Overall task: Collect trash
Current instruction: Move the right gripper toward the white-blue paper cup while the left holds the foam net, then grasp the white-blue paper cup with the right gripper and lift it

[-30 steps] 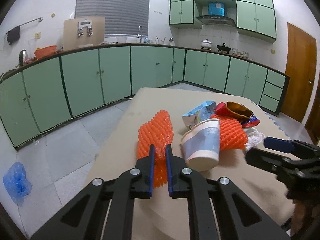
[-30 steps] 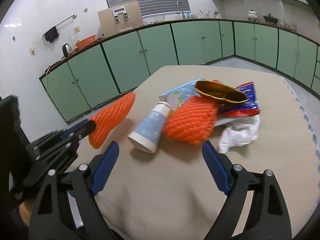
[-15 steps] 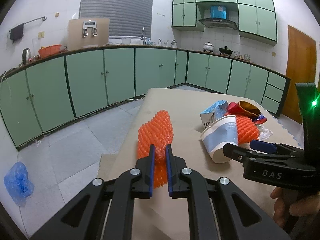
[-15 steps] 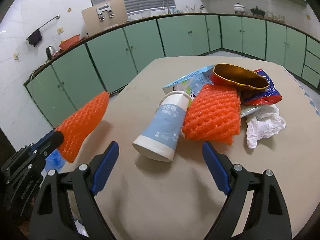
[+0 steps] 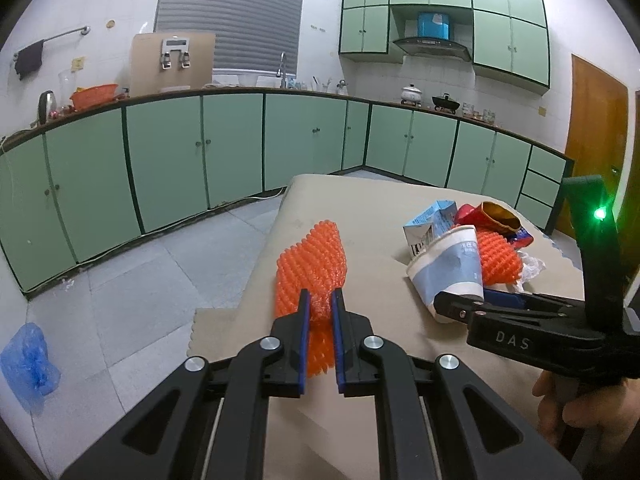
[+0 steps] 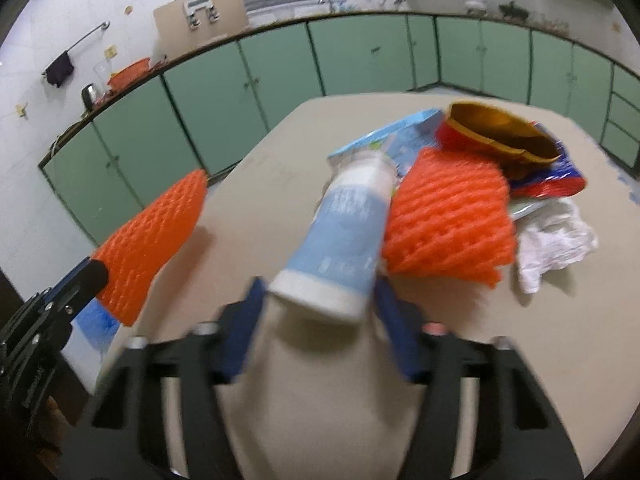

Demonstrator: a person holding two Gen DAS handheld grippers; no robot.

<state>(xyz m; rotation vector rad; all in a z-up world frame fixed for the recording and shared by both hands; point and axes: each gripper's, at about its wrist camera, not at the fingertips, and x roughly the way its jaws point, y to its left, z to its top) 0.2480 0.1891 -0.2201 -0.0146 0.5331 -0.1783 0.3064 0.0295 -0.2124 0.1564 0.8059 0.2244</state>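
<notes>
The left gripper [image 5: 319, 312] pinches an orange foam net [image 5: 310, 264]. Right gripper [image 6: 320, 312] fingers are closing around the paper cup [image 6: 340, 236], right of that net.

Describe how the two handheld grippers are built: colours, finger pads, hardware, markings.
Left gripper: black angular linkage arms, silver pivot bolts, blue pads lining the fingers. Right gripper: same black frame and blue pads; its side reads "DAS" in white, and a green light glows on its upright black mount.

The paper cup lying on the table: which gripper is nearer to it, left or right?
Right. The right gripper straddles the paper cup at its rim, jaws closing. The left gripper is off to the side, shut on an orange foam net.
</notes>
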